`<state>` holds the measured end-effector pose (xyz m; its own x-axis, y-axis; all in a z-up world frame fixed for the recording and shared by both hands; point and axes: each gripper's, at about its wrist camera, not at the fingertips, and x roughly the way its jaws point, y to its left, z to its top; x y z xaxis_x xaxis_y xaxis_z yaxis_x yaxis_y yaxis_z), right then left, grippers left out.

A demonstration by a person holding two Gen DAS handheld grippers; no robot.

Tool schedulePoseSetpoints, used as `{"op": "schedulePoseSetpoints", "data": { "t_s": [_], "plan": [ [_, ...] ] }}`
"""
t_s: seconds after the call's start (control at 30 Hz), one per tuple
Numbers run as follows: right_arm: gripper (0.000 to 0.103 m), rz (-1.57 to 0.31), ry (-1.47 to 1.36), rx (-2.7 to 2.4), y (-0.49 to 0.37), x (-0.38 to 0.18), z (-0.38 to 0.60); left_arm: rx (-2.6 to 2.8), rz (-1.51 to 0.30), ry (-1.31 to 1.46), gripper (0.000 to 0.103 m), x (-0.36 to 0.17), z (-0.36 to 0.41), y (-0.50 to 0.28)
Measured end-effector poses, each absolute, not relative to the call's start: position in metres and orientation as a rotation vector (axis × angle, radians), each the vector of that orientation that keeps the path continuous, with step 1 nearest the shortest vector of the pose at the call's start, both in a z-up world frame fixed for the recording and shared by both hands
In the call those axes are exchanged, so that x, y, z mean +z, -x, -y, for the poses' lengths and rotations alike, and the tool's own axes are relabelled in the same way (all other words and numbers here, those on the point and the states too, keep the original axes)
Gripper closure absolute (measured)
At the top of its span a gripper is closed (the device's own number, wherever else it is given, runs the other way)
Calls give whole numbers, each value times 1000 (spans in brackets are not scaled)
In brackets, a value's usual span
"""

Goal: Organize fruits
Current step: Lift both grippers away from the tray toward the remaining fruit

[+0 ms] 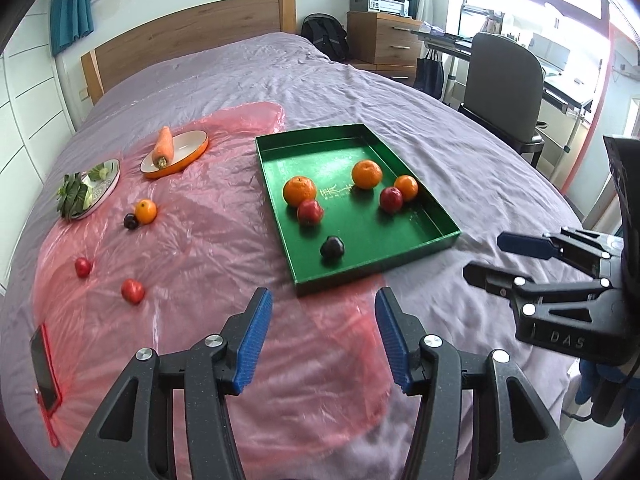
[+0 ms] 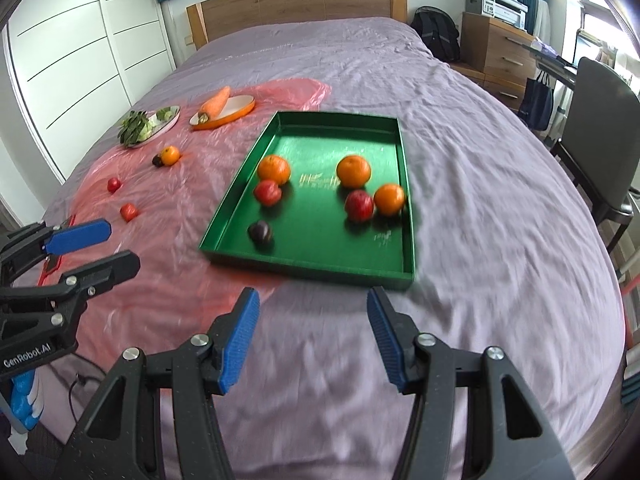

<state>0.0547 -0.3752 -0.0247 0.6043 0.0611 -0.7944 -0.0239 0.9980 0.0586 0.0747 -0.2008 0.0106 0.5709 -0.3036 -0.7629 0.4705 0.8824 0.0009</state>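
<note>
Both grippers are free now, so the step in hand seems to be the reach for the next loose fruit. Your left gripper (image 1: pixel 322 336) has its jaws spread with nothing between them, and it hangs over the pink plastic sheet (image 1: pixel 208 240) near the front of the bed. Your right gripper (image 2: pixel 314 336) also has its jaws apart and empty, just in front of the near wall of the green tray (image 2: pixel 308 268).

The tray already holds six fruits: three oranges, two red ones and a dark plum (image 1: pixel 332 247). Four fruits are not yet inside. They lie on the sheet, well to the left of the tray: a small orange (image 1: pixel 145 211) touching a dark fruit (image 1: pixel 131 221), and two small red fruits (image 1: pixel 83 267) (image 1: pixel 133 291) that lie apart, nearer to you.

I think the left gripper is the better one for these, because they are on its side. Take the nearest red fruit first. Come down from above with the fingers on both sides of it, and close gently, because the plastic is slippery and a round fruit can roll away. Do not push the orange pair.

The fruits are round, so they have no clear long axis. The tray is long: its long axis runs away from you toward the headboard (image 2: pixel 296 4), a little turned.
</note>
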Motion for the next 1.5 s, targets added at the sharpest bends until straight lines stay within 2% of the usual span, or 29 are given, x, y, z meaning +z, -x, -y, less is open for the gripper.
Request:
{"op": "schedulePoseSetpoints", "data": {
  "t_s": [0.9, 1.5],
  "plan": [
    [2, -942, 18, 146, 18, -22, 290, -297, -877, -93, 55, -7, 91, -20],
    [2, -932, 92, 337, -22, -18, 212, -32, -916, 63, 55, -40, -27, -48]
  ]
}}
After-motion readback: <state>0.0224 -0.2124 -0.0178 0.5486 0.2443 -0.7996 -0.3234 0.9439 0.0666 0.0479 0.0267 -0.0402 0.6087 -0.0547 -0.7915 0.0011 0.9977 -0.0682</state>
